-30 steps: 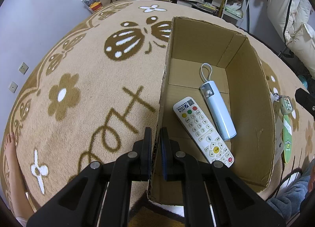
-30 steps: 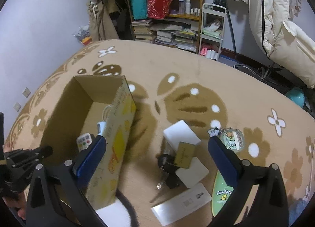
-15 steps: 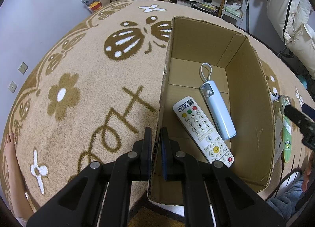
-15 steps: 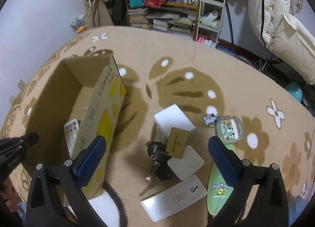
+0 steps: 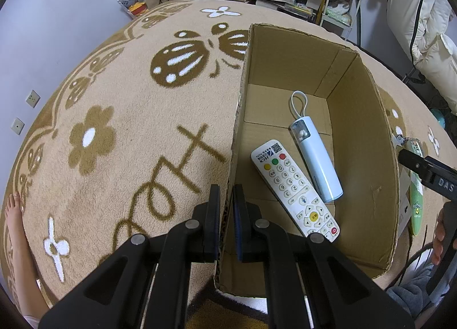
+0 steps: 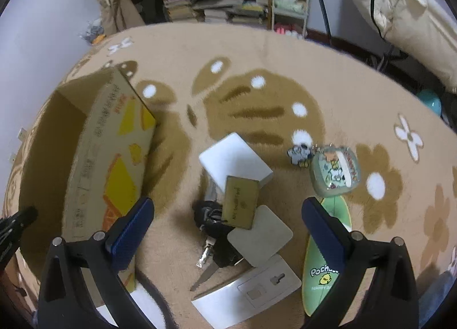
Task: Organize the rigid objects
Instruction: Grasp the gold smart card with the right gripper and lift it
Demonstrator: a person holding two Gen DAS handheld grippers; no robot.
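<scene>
Left wrist view: your left hand-held gripper (image 5: 226,209) is clamped on the cardboard box (image 5: 368,140) wall; the remote control (image 5: 294,189) and blue tube (image 5: 315,160) are inside. Right hand-held gripper (image 6: 225,232), jaws apart, hangs over the keys (image 6: 212,224), cards and keychains beside the box, all left to pack.

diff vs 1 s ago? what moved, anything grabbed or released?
The right gripper moved away from the cardboard box toward the loose pile, now open above the keys and gold tag; nothing grabbed yet. Unchanged: the left gripper clamped on the box wall, and the remote and blue tube inside.
</scene>
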